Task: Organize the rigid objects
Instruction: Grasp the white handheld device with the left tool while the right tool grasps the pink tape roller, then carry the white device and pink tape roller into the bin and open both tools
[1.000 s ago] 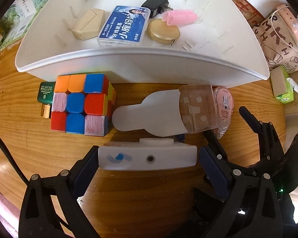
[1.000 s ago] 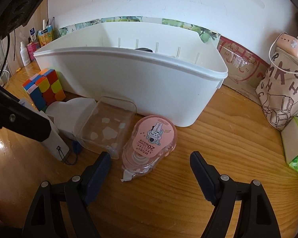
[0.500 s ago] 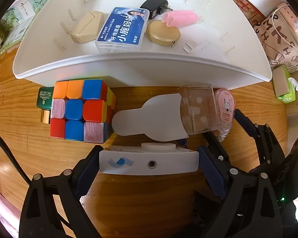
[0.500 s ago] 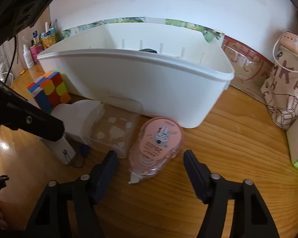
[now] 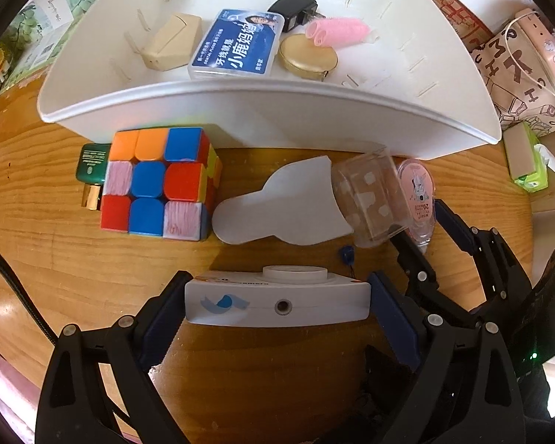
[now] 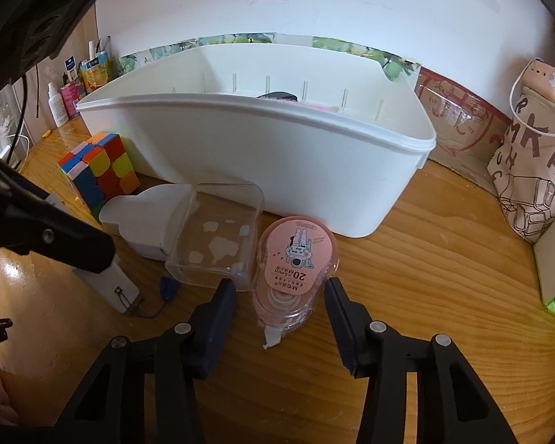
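Our left tongs [image 5: 277, 309] straddle a white camera-like device [image 5: 277, 301]; its long axis spans the gap, its lens ring faces the bin, and both pads touch its ends. Our right tongs [image 6: 280, 305] are closing around a pink correction-tape dispenser [image 6: 296, 270] on the tabletop [image 6: 425, 296], pads not yet pressing. Its long axis runs toward us, torn tape tip nearest. The white bin [image 6: 277, 170] wall hides most contents here. A clear box [image 6: 214, 240] touches the dispenser.
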